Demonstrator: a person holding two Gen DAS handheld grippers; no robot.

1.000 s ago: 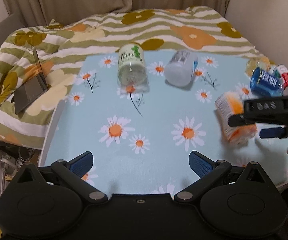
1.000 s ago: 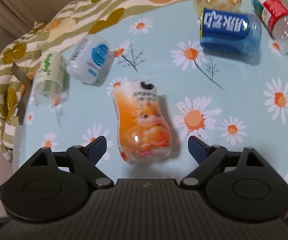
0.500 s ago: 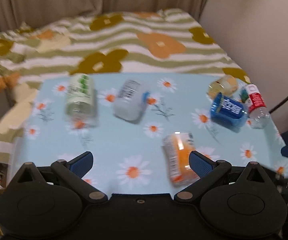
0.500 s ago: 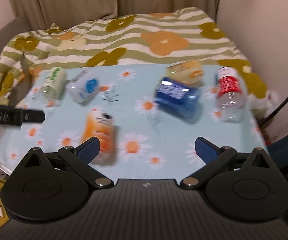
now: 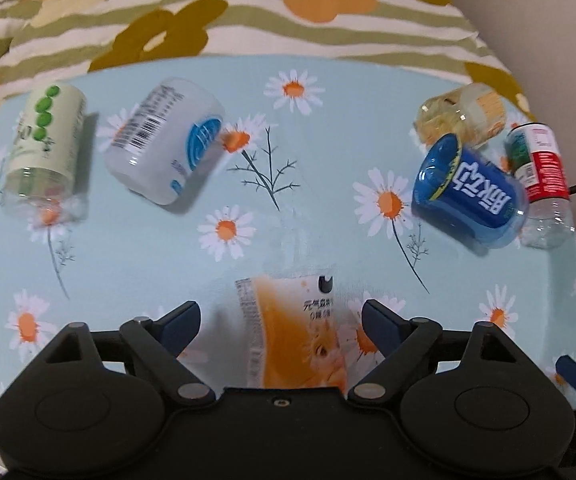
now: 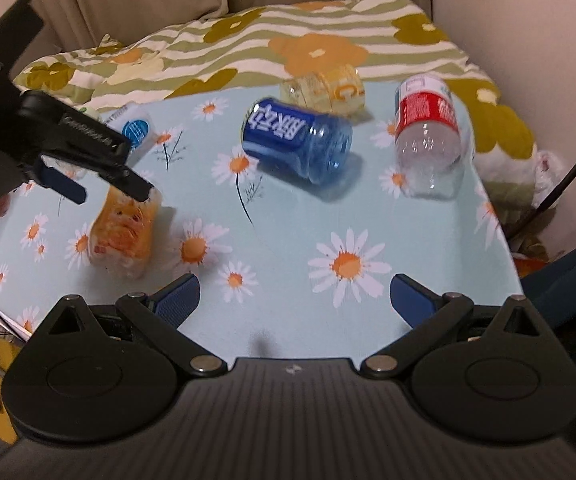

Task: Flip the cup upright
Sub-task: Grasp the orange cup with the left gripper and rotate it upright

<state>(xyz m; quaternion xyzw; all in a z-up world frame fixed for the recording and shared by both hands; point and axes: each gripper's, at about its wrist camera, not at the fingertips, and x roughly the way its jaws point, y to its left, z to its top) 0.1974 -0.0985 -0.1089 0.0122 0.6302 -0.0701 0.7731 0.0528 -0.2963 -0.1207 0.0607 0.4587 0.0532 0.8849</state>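
Left wrist view looks down on the orange cup [image 5: 288, 328], which lies on its side on the daisy-print surface [image 5: 148, 264] and sits between the two spread fingers of the left hand-held gripper [image 5: 281, 322]; its jaws stand wide, and neither pad clearly touches the cup. Beyond the orange cup and to its left lie a white cup [image 5: 164, 140] with a blue mark and, further left, a green-dotted cup [image 5: 46, 144], both on their sides. Beyond the orange cup and to its right lies a blue cup [image 5: 468, 196], with a yellowish cup [image 5: 462, 114] just behind it and a red-labelled bottle [image 5: 540, 184] just beside it on the far side. A striped floral blanket [image 5: 248, 12] covers the bed past the surface's far edge.

From the right wrist view, the right hand-held gripper [image 6: 294, 298] hangs above the near part of the surface, well to the right of the orange cup, jaws wide with nothing between them. There the left gripper's fingers reach down over the top end of the orange cup, which looks tilted on its side.
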